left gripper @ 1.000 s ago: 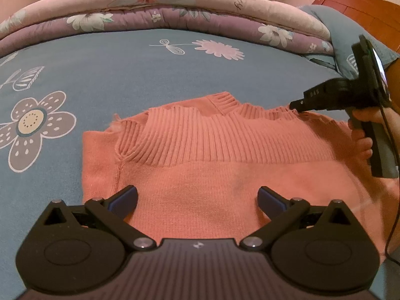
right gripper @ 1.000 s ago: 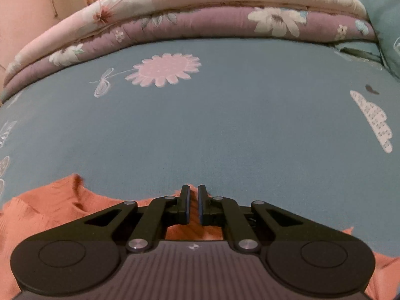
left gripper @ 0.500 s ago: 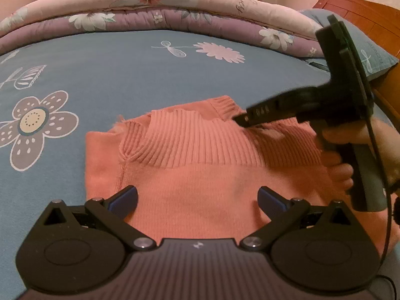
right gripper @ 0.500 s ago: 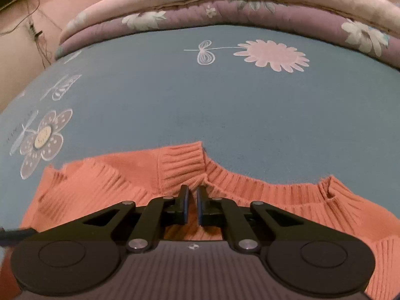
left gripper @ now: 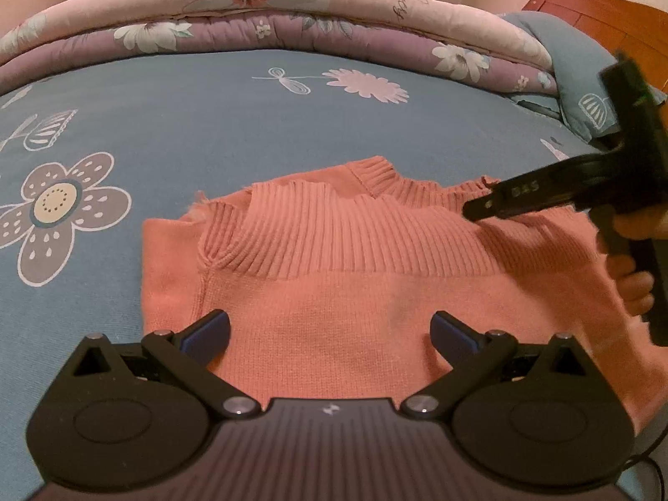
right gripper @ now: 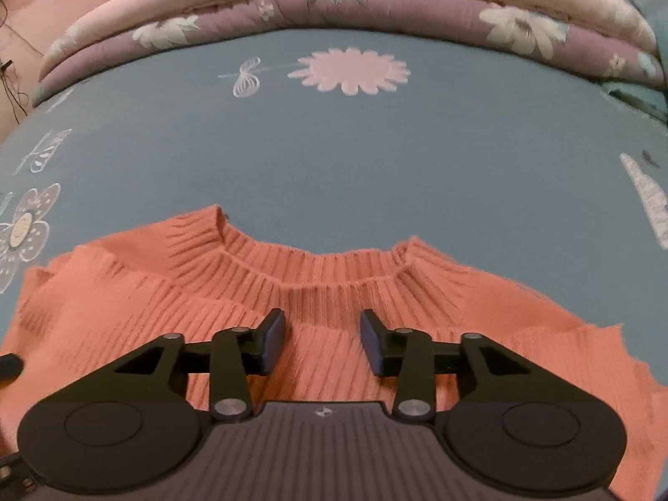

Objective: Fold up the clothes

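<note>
A salmon-orange knitted sweater (left gripper: 375, 292) lies folded flat on the blue flowered bedsheet (left gripper: 208, 125), its ribbed collar (right gripper: 317, 279) towards the far side. My left gripper (left gripper: 330, 330) stands wide open just above the sweater's near part, with nothing between its pads. My right gripper (right gripper: 322, 338) hovers over the ribbing just below the collar. Its jaws are opening and only flat knit shows in the gap, none of it pinched. In the left wrist view the right gripper (left gripper: 480, 208) reaches in from the right, held by a hand (left gripper: 630, 288).
A folded pink and purple floral quilt (left gripper: 271, 16) runs along the far edge of the bed. A blue pillow (left gripper: 576, 83) and a wooden headboard (left gripper: 605, 12) are at the far right. Bare sheet surrounds the sweater on the left and beyond it.
The right gripper swung left from the sweater's right edge, then came back to the middle of the collar. Its jaws, shut before, now stand apart. The left gripper kept still.
</note>
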`<state>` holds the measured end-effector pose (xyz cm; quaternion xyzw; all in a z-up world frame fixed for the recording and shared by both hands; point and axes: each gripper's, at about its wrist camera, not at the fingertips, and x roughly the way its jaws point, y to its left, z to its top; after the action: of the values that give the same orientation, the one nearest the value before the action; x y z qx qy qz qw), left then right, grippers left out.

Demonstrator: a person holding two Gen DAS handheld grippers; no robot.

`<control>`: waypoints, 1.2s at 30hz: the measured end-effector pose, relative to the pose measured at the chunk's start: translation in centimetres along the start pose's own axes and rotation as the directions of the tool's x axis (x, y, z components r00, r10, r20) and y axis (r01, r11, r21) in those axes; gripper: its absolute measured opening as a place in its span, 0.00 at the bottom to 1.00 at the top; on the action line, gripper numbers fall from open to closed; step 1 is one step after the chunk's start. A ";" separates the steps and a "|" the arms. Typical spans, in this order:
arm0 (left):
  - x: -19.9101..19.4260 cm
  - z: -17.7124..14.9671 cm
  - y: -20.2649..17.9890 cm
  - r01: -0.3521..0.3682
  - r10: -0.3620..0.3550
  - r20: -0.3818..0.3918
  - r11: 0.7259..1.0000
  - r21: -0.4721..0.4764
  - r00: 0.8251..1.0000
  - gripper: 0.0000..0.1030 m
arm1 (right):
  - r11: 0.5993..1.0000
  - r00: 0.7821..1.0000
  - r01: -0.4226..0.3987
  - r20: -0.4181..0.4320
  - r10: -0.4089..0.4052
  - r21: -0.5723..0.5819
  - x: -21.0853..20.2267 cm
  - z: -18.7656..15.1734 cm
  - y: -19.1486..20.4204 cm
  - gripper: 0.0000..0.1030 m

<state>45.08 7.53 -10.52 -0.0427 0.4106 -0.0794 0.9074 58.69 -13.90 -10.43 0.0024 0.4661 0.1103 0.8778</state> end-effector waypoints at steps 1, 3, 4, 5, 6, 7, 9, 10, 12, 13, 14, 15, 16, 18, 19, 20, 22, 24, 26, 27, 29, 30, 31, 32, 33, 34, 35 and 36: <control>0.0 0.0 0.0 0.000 0.000 0.000 1.000 -0.001 1.000 0.98 | 1.000 1.000 -0.003 -0.002 0.003 0.005 0.5 -0.1 -0.1 0.56; 0.1 0.0 0.1 0.001 -0.001 0.000 1.000 -0.002 1.000 0.98 | 1.000 1.000 -0.005 0.004 0.005 -0.009 0.5 0.1 0.5 0.67; 0.1 0.0 0.1 0.003 -0.003 0.000 1.000 -0.003 1.000 0.98 | 1.000 1.000 -0.006 0.007 0.006 -0.016 0.4 0.3 0.9 0.67; 0.0 0.0 0.1 0.004 -0.004 0.000 1.000 -0.004 1.000 0.98 | 1.000 0.999 -0.020 0.030 0.021 -0.015 -0.3 0.3 0.7 0.67; 0.0 0.0 0.1 0.005 -0.005 0.001 1.000 -0.004 1.000 0.98 | 0.999 0.998 -0.035 0.053 0.036 -0.015 -1.1 0.4 0.6 0.68; 0.0 0.0 0.1 0.006 -0.006 0.001 1.000 -0.006 1.000 0.98 | 0.999 0.996 -0.050 0.077 0.051 -0.015 -1.8 0.4 0.5 0.68; 0.0 0.0 0.1 0.007 -0.007 0.001 1.000 -0.006 1.000 0.98 | 0.999 0.994 -0.040 0.102 0.037 0.031 -2.9 0.8 -0.7 0.69; 0.0 0.0 0.1 0.006 -0.006 0.001 1.000 -0.005 1.000 0.98 | 0.999 0.995 -0.019 0.098 0.014 0.051 -3.1 0.9 -1.3 0.69; 0.1 0.0 0.1 0.003 -0.003 0.000 1.000 -0.003 1.000 0.98 | 0.996 0.996 -0.001 0.089 -0.007 0.092 -3.0 0.8 -2.7 0.69; 0.1 0.0 0.1 0.003 -0.003 0.000 1.000 -0.003 1.000 0.98 | 0.993 0.997 -0.009 0.078 0.000 0.116 -2.6 0.7 -3.4 0.69; 0.1 0.0 0.1 0.003 -0.003 0.000 1.000 -0.002 1.000 0.98 | 0.990 0.998 -0.016 0.066 0.007 0.141 -2.3 0.6 -4.0 0.69; 0.1 0.0 0.1 0.003 -0.003 0.000 1.000 -0.003 1.000 0.98 | 0.987 0.998 -0.021 0.066 0.011 0.161 -1.8 0.4 -4.5 0.69; 0.1 0.0 0.2 0.004 -0.004 0.000 1.000 -0.004 1.000 0.98 | 0.986 0.998 -0.020 0.069 0.009 0.165 -1.4 0.3 -4.8 0.69; 0.2 0.0 0.2 0.005 -0.005 0.001 1.000 -0.004 1.000 0.98 | 0.984 0.997 -0.015 0.080 0.001 0.176 -0.3 0.2 -5.2 0.72; 0.2 0.0 0.2 0.005 -0.005 0.001 1.000 -0.004 1.000 0.98 | 0.984 0.996 -0.026 0.087 0.011 0.175 0.1 0.3 -5.2 0.75; 0.2 0.0 0.2 0.005 -0.005 0.001 1.000 -0.004 1.000 0.98 | 0.984 0.995 -0.038 0.093 0.022 0.175 0.5 0.4 -5.2 0.83; 0.3 0.0 0.2 0.003 -0.003 0.001 1.000 -0.001 1.000 0.98 | 0.982 0.994 -0.049 0.100 0.031 0.184 0.8 1.1 -5.1 0.86; 0.3 0.0 0.2 0.001 -0.001 0.001 1.000 0.000 1.000 0.98 | 0.979 0.994 -0.042 0.110 0.020 0.201 0.2 1.6 -5.0 0.85; 0.3 -0.1 0.2 0.002 -0.002 0.001 1.000 -0.001 1.000 0.98 | 0.970 0.991 -0.063 0.127 0.034 0.236 -0.7 1.5 -5.1 0.85; 0.3 -0.1 0.2 0.003 -0.003 0.002 1.000 -0.003 1.000 0.98 | 0.964 0.990 -0.082 0.133 0.049 0.253 -1.2 1.3 -5.1 0.85; 0.3 -0.1 0.2 0.003 -0.003 0.002 1.000 -0.002 1.000 0.98 | 0.956 0.988 -0.121 0.127 0.090 0.268 -1.4 0.9 -4.8 0.85; 0.2 -0.1 0.2 0.002 -0.002 0.002 1.000 -0.002 1.000 0.98 | 0.954 0.987 -0.132 0.122 0.102 0.269 -1.3 0.7 -4.6 0.85; 0.3 -0.1 0.1 0.002 -0.002 0.001 1.000 -0.001 1.000 0.98 | 0.952 0.987 -0.142 0.116 0.114 0.270 -1.1 0.5 -4.4 0.85; 0.3 -0.1 0.1 0.001 -0.001 0.001 1.000 0.000 1.000 0.98 | 0.952 0.986 -0.149 0.110 0.123 0.266 -0.7 0.5 -4.2 0.86; 0.3 -0.1 0.1 0.001 -0.001 0.001 1.000 0.001 1.000 0.98 | 0.953 0.987 -0.145 0.102 0.122 0.268 -0.1 0.6 -4.0 0.86; 0.3 -0.1 0.1 0.001 -0.001 0.001 1.000 0.001 1.000 0.98 | 0.953 0.988 -0.142 0.094 0.120 0.269 0.5 0.6 -3.8 0.87; 0.3 -0.1 0.1 0.001 -0.001 0.001 1.000 0.000 1.000 0.98 | 0.957 0.988 -0.137 0.104 0.114 0.257 0.9 0.7 -3.6 0.90; 0.3 -0.1 0.1 0.002 -0.002 0.001 1.000 0.000 1.000 0.98 | 0.959 0.987 -0.141 0.113 0.117 0.244 1.3 0.9 -3.3 0.93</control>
<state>45.19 7.59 -10.78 -0.0433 0.4099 -0.0801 0.9076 60.75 -16.81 -11.32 0.1492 0.4319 0.1072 0.8830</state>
